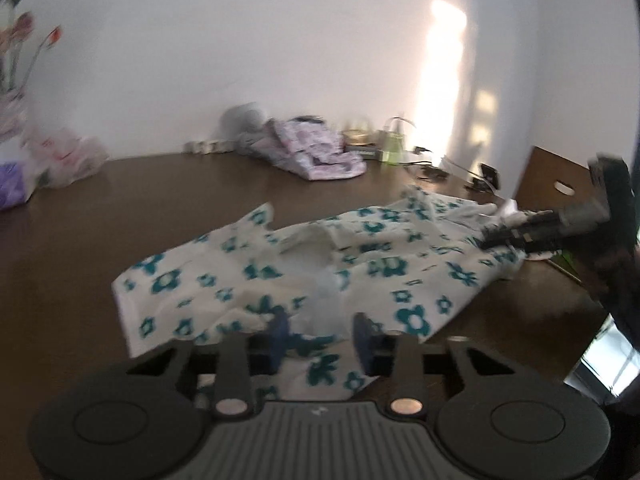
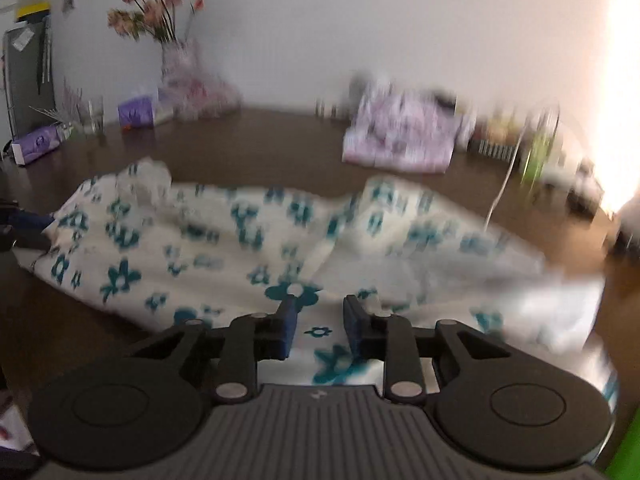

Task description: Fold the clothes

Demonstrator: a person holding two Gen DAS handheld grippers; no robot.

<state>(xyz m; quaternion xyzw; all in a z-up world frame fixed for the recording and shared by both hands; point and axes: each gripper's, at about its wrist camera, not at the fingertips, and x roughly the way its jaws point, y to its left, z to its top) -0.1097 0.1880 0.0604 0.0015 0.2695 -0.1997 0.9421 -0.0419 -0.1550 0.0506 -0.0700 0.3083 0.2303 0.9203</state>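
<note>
The white garment with teal flowers (image 1: 304, 276) lay crumpled on the counter (image 1: 80, 240), directly ahead of and beneath both sets of jaws. Left gripper (image 1: 322, 338) and right gripper (image 2: 318, 322) were partly open, fabric between, unpinched. Edges should be gripped evenly before folding.

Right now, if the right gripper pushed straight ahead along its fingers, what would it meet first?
Probably the white garment with teal flowers, already lying between and beyond the right gripper fingers; the brown table sits under it. Blur makes depth uncertain.
</note>
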